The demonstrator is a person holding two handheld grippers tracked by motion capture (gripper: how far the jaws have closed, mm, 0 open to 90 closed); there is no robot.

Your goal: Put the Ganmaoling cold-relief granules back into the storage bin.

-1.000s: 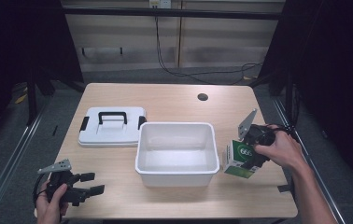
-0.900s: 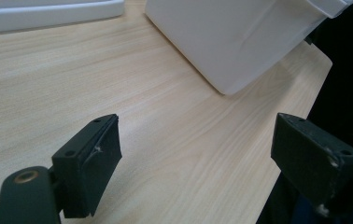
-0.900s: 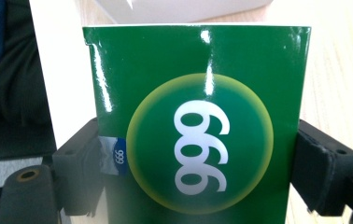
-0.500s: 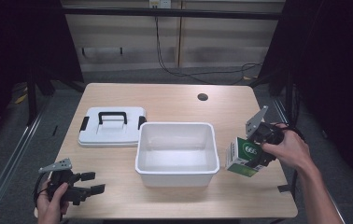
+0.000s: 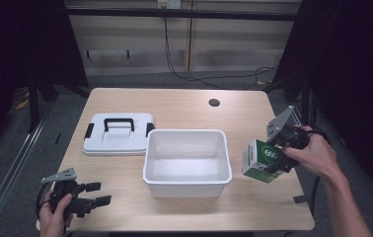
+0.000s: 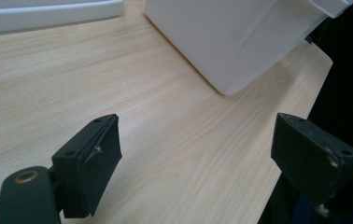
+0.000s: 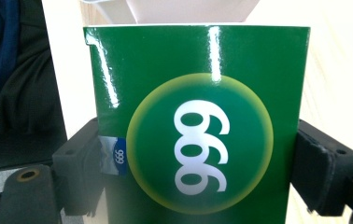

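Green box (image 5: 260, 161) marked 999, tilted, clamped between jaws of right gripper (image 5: 277, 159), just right of white bin (image 5: 186, 177) at table's (image 5: 184, 106) right edge. Left gripper (image 5: 90, 194) near-left, jaws apart over bare wood. Lid (image 5: 118, 134) far-left of bin.

The white bin (image 5: 187, 163) stood at the middle of the table (image 5: 184, 106), its open top unobstructed. The lid (image 5: 118, 134) lay just beside it toward the left edge. Bare wood ran along the far edge and the front left corner. A green box (image 5: 258, 160) hung off the bin's right side.
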